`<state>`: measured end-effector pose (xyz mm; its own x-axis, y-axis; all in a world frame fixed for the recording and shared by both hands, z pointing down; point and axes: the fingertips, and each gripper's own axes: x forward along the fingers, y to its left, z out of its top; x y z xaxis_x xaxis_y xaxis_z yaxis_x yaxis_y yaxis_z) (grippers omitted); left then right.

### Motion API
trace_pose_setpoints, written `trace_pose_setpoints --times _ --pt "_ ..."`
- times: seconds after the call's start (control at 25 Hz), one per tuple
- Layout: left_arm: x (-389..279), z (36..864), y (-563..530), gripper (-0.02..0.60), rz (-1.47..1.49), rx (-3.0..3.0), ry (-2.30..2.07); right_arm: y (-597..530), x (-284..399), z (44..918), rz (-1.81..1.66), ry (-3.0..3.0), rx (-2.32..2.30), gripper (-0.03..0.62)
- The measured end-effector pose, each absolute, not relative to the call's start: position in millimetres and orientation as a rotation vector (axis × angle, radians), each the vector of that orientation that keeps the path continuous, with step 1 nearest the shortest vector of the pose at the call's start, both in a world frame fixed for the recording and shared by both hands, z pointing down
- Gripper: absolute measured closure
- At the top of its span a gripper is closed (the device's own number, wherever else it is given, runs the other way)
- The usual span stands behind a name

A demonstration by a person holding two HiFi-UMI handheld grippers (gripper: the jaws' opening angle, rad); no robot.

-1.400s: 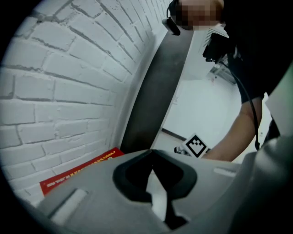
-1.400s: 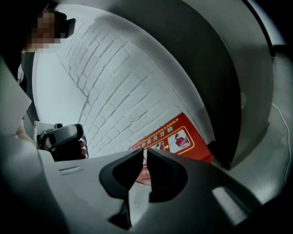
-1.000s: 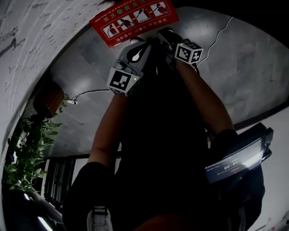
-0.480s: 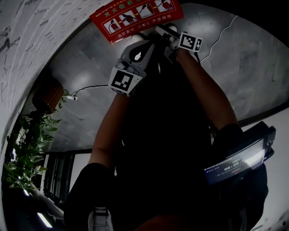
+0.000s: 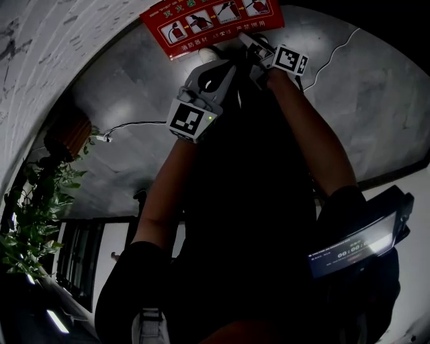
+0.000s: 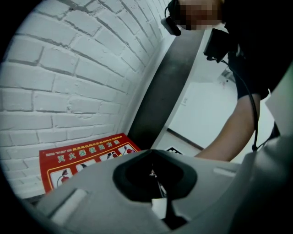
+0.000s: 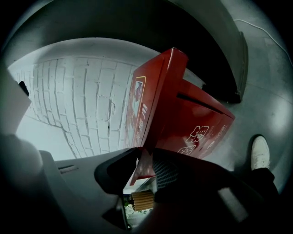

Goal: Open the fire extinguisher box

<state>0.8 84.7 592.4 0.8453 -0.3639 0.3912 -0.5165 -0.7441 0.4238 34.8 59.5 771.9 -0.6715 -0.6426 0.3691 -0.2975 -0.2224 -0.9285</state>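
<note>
The red fire extinguisher box point(image 5: 211, 17) stands against the white brick wall at the top of the head view, its picture label point(image 6: 87, 157) facing up. In the right gripper view its lid point(image 7: 160, 105) is tilted up off the body point(image 7: 201, 123). A corner of that lid lies between the jaws of my right gripper point(image 7: 142, 176), which are closing; I see a gap on the left side, so the pads do not press. My left gripper point(image 5: 208, 57) hovers just short of the box, its jaws point(image 6: 160, 196) together with nothing in them.
The brick wall point(image 7: 78, 100) runs behind the box. A leafy plant point(image 5: 33, 222) stands at the left, with a white cable point(image 5: 127, 127) on the grey floor. A lit screen point(image 5: 353, 238) hangs at my right side. My white shoe point(image 7: 260, 153) is near the box.
Both grippers have moved up the head view toward the red box. The right one now sits at the box's edge.
</note>
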Motion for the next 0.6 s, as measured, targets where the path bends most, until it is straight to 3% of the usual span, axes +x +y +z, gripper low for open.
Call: trace_pose_setpoints --times 0.6 --pt "-9.7 576.4 72.3 0.578 0.336 2.523 -0.696 53.2 32.3 706.9 -1.871 1.845 -1.03 0.502"
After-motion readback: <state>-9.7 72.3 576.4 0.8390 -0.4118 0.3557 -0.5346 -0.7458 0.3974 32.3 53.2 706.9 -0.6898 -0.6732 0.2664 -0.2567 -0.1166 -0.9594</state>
